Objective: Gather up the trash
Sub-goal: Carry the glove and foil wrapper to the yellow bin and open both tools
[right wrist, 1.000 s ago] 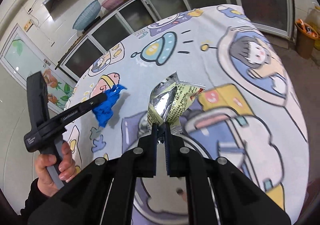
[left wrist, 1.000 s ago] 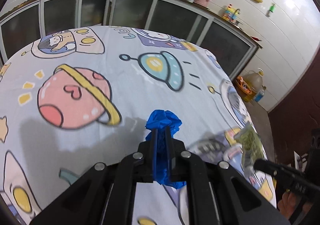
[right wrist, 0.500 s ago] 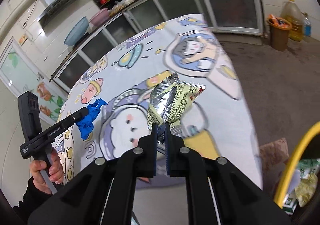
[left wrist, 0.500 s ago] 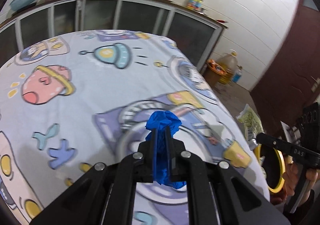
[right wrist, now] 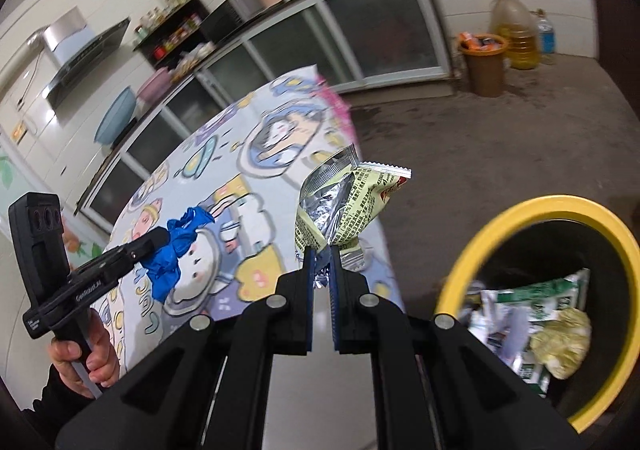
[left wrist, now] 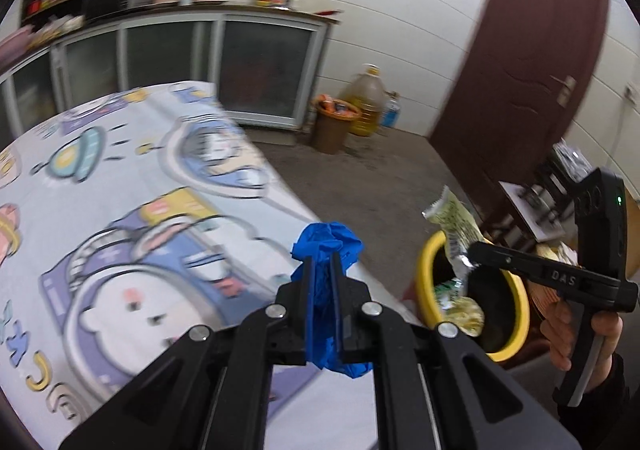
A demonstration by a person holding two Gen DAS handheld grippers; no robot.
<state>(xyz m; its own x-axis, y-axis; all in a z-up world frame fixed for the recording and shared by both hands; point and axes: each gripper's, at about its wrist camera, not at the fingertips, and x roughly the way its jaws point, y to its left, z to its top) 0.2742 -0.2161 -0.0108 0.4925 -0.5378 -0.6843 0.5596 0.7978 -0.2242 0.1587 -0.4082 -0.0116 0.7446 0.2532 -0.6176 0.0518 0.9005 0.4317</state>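
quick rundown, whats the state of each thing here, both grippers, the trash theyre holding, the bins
left gripper: shut on the blue wad
blue wad: crumpled, held above the table edge
right gripper: shut on the snack wrapper
snack wrapper: torn open, empty-looking, off the table, not yet in the bin
yellow-rimmed bin: open, partly filled with wrappers
brown bin: open, holds trash, by the cabinet
table: covered with cartoon cloth
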